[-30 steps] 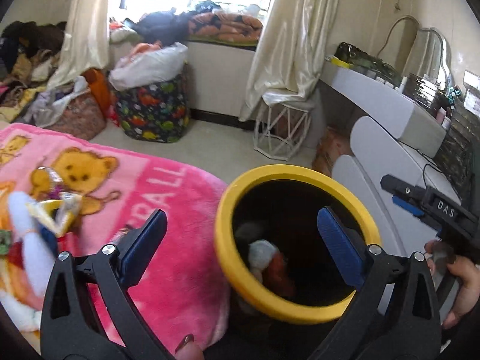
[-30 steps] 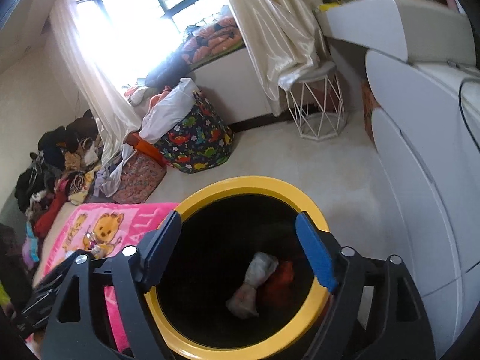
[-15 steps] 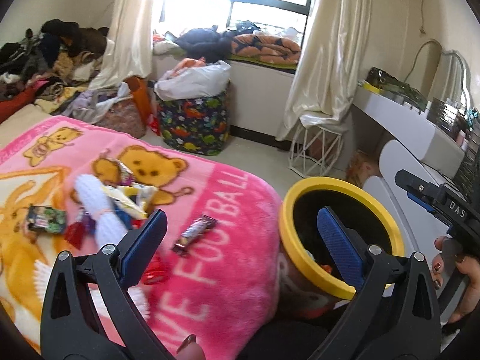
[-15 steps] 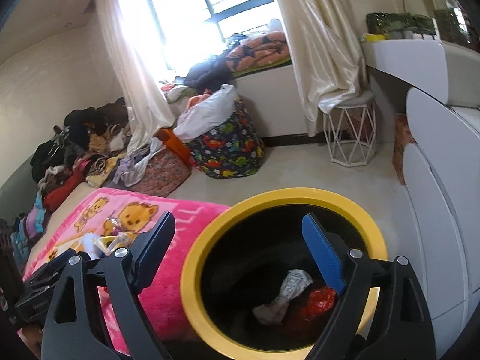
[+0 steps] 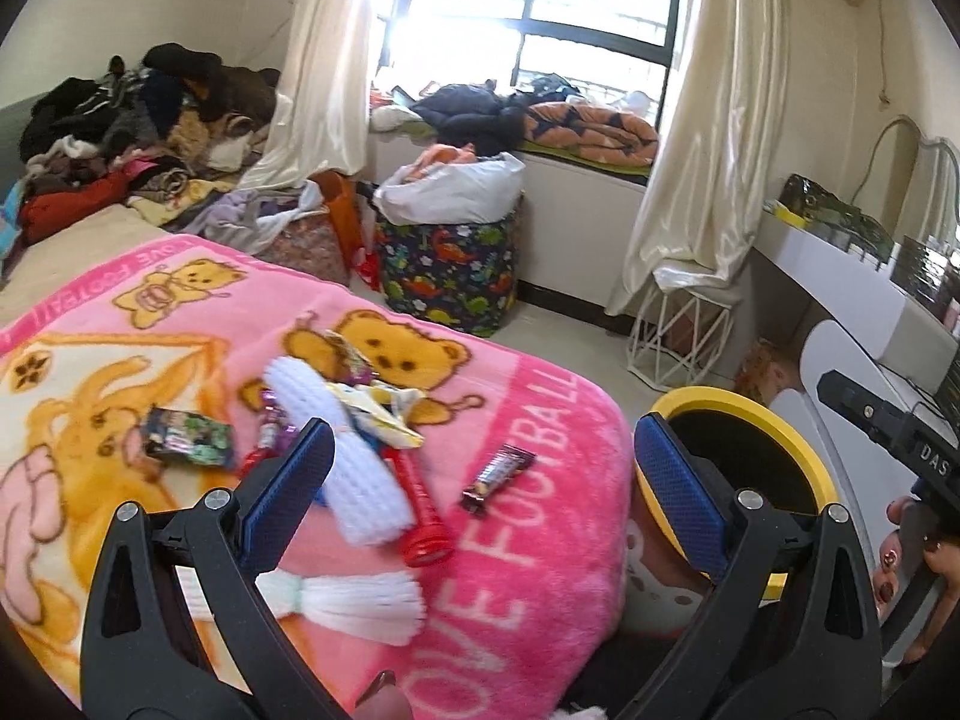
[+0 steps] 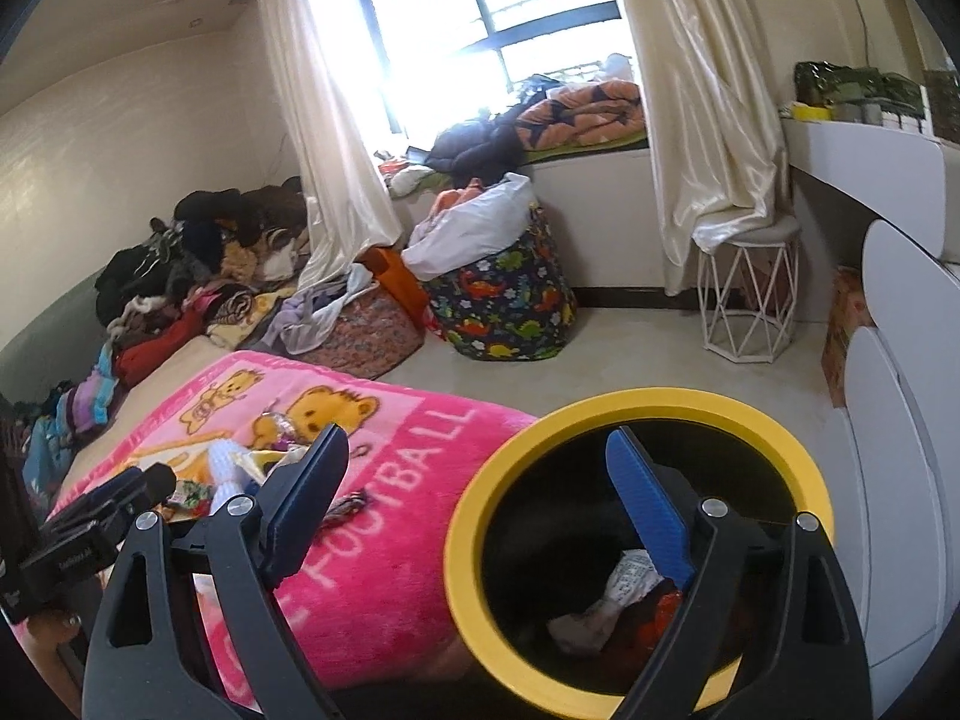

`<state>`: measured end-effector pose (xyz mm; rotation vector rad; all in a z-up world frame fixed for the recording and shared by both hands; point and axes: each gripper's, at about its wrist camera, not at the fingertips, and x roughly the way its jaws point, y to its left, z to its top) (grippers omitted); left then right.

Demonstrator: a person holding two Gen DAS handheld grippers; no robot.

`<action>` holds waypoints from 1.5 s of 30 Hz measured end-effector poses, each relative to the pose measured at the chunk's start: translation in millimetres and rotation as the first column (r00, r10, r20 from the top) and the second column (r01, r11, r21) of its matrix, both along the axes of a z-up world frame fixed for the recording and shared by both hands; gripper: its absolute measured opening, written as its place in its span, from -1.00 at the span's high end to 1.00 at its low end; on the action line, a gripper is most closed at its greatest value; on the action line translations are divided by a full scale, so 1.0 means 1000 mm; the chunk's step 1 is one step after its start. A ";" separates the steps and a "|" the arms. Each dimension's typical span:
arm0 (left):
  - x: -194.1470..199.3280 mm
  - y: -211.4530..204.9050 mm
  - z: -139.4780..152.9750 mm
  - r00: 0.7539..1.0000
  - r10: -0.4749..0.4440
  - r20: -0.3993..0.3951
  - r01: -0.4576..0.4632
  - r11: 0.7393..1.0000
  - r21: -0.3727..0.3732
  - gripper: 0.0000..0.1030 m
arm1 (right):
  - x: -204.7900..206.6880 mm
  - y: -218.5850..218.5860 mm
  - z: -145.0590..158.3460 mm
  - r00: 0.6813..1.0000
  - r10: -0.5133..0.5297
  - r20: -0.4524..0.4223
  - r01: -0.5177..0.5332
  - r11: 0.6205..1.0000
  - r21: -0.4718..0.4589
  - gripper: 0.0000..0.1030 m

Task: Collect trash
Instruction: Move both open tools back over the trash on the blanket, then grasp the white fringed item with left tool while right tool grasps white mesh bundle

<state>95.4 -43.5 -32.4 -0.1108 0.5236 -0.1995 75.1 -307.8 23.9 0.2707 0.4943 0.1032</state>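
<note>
Trash lies on the pink bear blanket (image 5: 528,546): a brown candy wrapper (image 5: 497,478), a white foam net sleeve (image 5: 360,474), a red tube (image 5: 420,516), a dark green packet (image 5: 189,438) and a yellow-white wrapper (image 5: 378,411). My left gripper (image 5: 480,426) hangs open above them, holding nothing. The yellow-rimmed black bin (image 6: 660,399) stands at the bed's corner with crumpled white paper (image 6: 606,600) and a red scrap inside. My right gripper (image 6: 475,432) is open over the bin's near rim, with nothing between its fingers. The bin (image 5: 744,402) also shows at the right of the left wrist view.
A dinosaur-print basket (image 5: 450,276) full of laundry and a white wire stool (image 5: 678,336) stand on the floor under the window. A white dresser (image 6: 900,420) runs along the right. Clothes (image 5: 132,132) are heaped at the bed's far end. A hand (image 5: 900,558) holds the right gripper's handle.
Both views have swung left from the bin toward the bed. The bin has slid to the right in the frames and the trash on the blanket has come into view. Both grippers stay open.
</note>
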 end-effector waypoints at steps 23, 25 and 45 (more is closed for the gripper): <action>-0.013 0.070 0.004 0.986 0.165 0.002 -0.165 0.985 -0.046 -0.79 | 0.005 0.087 0.006 0.976 0.216 0.007 -0.215 0.973 -0.081 -0.65; -0.014 0.077 0.004 0.984 0.178 0.001 -0.177 0.983 -0.052 -0.79 | 0.006 0.093 0.005 0.973 0.231 0.005 -0.230 0.970 -0.085 -0.65; -0.021 0.147 -0.037 0.958 0.269 -0.098 -0.274 0.961 -0.039 -0.79 | 0.043 0.176 -0.007 0.890 0.449 -0.080 -0.455 0.882 -0.119 -0.65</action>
